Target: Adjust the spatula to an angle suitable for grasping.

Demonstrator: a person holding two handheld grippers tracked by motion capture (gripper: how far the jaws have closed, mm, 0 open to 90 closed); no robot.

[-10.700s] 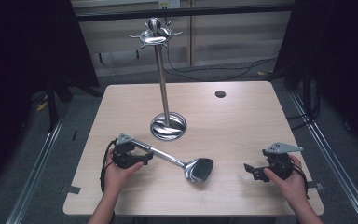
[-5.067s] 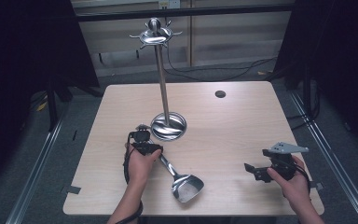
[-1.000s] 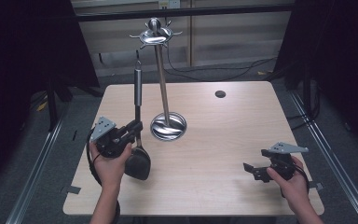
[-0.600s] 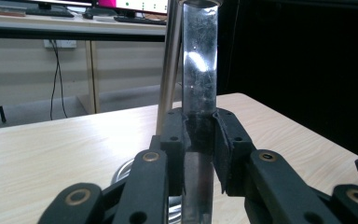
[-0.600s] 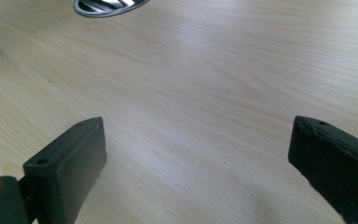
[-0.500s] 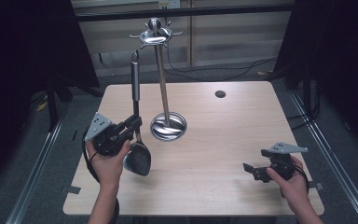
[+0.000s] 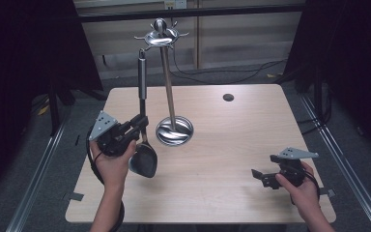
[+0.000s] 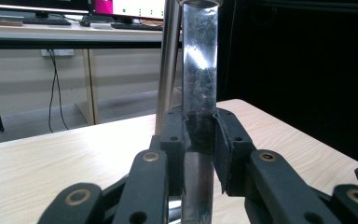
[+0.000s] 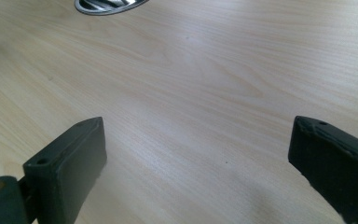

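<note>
A: Steel ladle (image 7: 144, 140), one item: held upright, bowl low over the table (image 7: 232, 145), handle rising just beside the rack (image 7: 166, 72) pole. Reason for that pose?

B: Judged: the handle end stands near the rack's top hooks, which suits hanging it there. The rack base sits mid-table, close to the ladle bowl but apart from it.

A: Left gripper (image 7: 137, 124), state?

B: Closed on the ladle. In the left gripper view both pads (image 8: 228, 144) press the handle (image 8: 199, 93) from either side, low on its length, so the weight hangs below the grip.

A: Right gripper (image 7: 260, 176)?

B: Jaws spread wide, nothing between them. The right gripper view shows bare wood between the pads (image 9: 72, 163). It rests low at the table's near right corner, well apart from ladle and rack, idle by the look of it.
</note>
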